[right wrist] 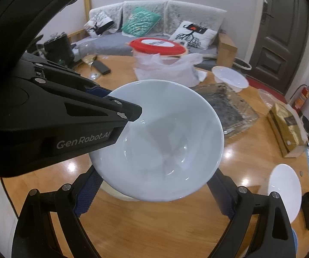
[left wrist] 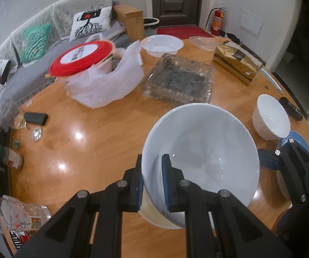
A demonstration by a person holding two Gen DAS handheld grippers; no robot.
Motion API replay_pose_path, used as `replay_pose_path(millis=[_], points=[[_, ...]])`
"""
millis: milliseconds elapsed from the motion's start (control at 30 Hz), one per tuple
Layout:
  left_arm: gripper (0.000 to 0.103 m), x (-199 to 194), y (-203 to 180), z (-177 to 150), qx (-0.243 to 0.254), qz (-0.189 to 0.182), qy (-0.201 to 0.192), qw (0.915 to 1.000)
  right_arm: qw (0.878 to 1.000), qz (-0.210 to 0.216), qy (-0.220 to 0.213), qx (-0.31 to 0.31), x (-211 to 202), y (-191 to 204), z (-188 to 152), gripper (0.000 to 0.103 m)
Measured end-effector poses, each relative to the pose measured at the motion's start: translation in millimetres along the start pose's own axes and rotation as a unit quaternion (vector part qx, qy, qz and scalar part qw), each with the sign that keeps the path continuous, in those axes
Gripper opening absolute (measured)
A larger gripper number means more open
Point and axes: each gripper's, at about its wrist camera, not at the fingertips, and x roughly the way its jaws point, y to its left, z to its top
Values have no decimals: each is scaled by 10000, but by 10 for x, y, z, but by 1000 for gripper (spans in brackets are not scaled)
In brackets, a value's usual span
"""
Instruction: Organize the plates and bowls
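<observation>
My left gripper (left wrist: 153, 182) is shut on the near rim of a large white bowl (left wrist: 201, 161), which hangs tilted above the wooden table (left wrist: 94, 150). In the right wrist view the same bowl (right wrist: 158, 142) fills the middle, with the left gripper (right wrist: 132, 111) clamped on its left rim. My right gripper (right wrist: 156, 178) reaches under it, jaws wide, one finger on each side of the lower wall and the tips hidden. One of its fingers (left wrist: 266, 161) meets the bowl's right side. A smaller white bowl (left wrist: 270, 118) stands at the right, beside a blue plate (left wrist: 300, 138).
A beige dish (left wrist: 152, 215) lies on the table below the held bowl. Further back are a red-lidded tub in a plastic bag (left wrist: 83, 58), a clear food tray (left wrist: 180, 79), a gold box (left wrist: 238, 62) and a plastic bowl (left wrist: 162, 45). A glass mug (left wrist: 19, 215) lies near left.
</observation>
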Motion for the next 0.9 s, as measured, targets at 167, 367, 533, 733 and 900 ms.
replay_pose_path(millis=[167,367,533,733,900], points=[[11,113,144,-85,-152,-37,150,9998,9997,79,196,-99,140,109,3,89],[11,231,250,-167,-305,-89,257,9992,9990,117,386,-213,263,178,6,89],[11,318,284,-197,-348,-120,325,9988,9983,161,517,-207,340,185,-7,89],[11,400,320,-234,-403,-155,404,9982,9981,175,541,-255,333,206,-8,90],[12,446,304,-252,-406,-197,452,9980,9979,180,571,-258,327,209,-15,90]])
